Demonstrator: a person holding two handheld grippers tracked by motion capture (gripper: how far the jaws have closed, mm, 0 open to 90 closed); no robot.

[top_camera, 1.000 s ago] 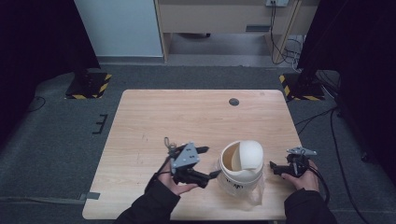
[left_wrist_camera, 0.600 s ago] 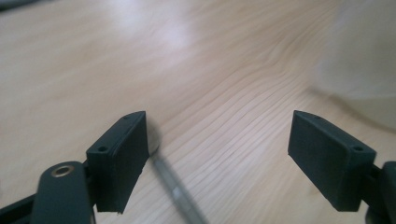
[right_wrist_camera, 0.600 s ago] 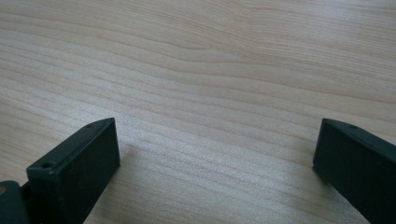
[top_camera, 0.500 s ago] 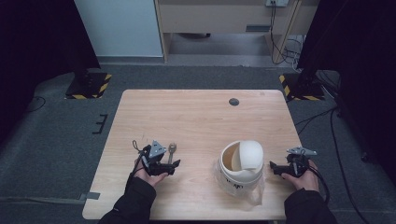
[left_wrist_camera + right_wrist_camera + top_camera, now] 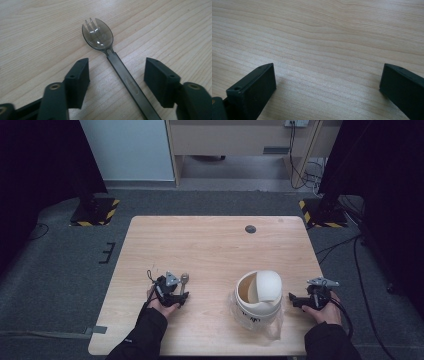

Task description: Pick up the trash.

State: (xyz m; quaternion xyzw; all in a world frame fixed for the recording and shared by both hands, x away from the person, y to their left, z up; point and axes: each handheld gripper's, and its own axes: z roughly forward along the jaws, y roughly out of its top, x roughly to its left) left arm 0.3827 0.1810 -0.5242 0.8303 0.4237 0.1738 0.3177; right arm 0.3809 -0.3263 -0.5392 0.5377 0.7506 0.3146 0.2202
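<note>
A dark translucent plastic spork [image 5: 98,37] lies flat on the wooden table [image 5: 210,250], its head [image 5: 184,278] pointing away from me. My left gripper [image 5: 116,66] is down at the table with the spork's handle between its jaws. The jaws have just been closing, but a gap remains on both sides of the handle and the pads do not touch it. In the high view the left gripper [image 5: 179,294] sits at the front left. My right gripper [image 5: 292,299] rests at the front right, just right of a white tub [image 5: 257,297], and it [image 5: 327,72] is open over bare wood.
The white tub has its lid folded half back and stands on a scrap of clear film [image 5: 275,329]. A small black round cap [image 5: 250,229] is set into the table near the far edge. Dark floor surrounds the table.
My left hand has moved left, away from the tub, and down to the table at the spork. The right hand has stayed where it was.
</note>
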